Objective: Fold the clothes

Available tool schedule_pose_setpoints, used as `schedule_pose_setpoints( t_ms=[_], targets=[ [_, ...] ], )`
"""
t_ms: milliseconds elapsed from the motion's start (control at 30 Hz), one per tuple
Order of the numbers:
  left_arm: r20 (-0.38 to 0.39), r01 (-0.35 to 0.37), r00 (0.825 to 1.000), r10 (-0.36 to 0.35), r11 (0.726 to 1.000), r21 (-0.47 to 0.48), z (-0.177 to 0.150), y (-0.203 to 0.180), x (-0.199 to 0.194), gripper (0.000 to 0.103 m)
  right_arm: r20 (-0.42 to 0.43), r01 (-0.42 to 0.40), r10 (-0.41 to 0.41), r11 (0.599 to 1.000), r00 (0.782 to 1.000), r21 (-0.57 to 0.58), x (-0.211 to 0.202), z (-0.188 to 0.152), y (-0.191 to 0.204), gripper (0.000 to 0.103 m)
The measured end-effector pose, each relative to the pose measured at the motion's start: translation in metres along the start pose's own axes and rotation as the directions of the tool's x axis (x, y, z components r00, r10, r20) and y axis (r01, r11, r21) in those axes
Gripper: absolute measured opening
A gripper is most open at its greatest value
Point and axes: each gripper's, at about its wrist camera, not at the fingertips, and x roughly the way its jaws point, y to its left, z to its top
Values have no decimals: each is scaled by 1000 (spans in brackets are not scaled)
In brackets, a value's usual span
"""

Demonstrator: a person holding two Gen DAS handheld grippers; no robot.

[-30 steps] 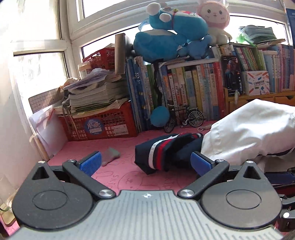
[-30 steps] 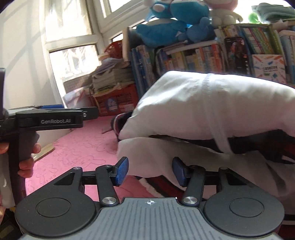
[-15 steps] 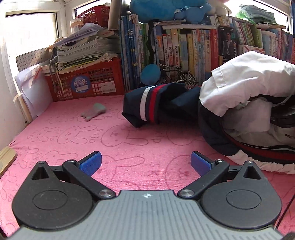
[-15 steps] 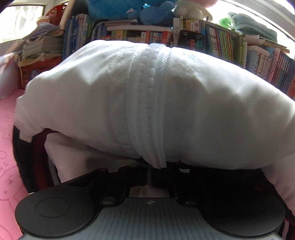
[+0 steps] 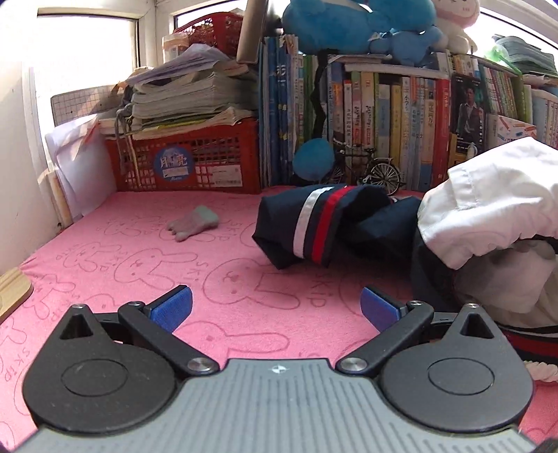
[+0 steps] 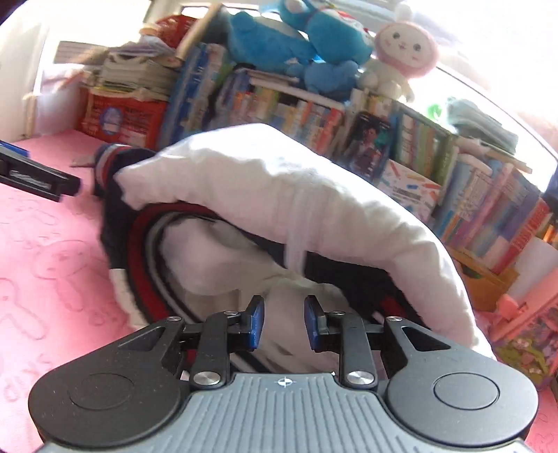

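My left hand-held gripper hangs spread wide and empty over the pink bench. My right hand-held gripper sits released, pads parted, just before the jacket, bunched white and navy on the bench.

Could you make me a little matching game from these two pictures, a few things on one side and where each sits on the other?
Things:
1. small grey glove
2. toy bicycle
3. blue plush toys
4. stack of papers

Places:
A. on top of the row of books
B. lying alone on the pink mat
C. on the red basket
D. standing in front of the books, behind the navy sleeve

Pairs: 1-B, 2-D, 3-A, 4-C
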Motion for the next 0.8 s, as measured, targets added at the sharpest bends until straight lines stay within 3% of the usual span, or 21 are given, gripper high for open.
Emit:
schedule_pose_setpoints(
  t_ms=[67,267,433,533,567,733,800],
  targets=[
    [-49,5,999,-6,1000,-23,-11,14,4,103,11,-181,181,983,983,37,10,18,9,28],
    [-96,21,995,-25,999,-47,-25,32,5,103,-16,-294,303,935,953,199,63,28,10,30],
    [-112,32,993,-38,998,-55,-31,38,6,103,-23,-373,403,867,915,331,107,36,11,44],
    [-122,39,991,-46,997,-59,-35,42,7,103,-20,-414,461,814,887,408,134,41,12,57],
    [-125,41,991,-48,997,-61,-36,44,7,103,-20,-442,493,796,870,415,137,42,12,58],
    [-122,72,989,-81,994,-78,-38,48,6,103,-51,-637,689,694,723,336,115,39,22,64],
    [-120,92,988,-102,992,-84,-37,48,6,103,-72,-685,721,680,689,262,99,36,32,67]
  ],
)
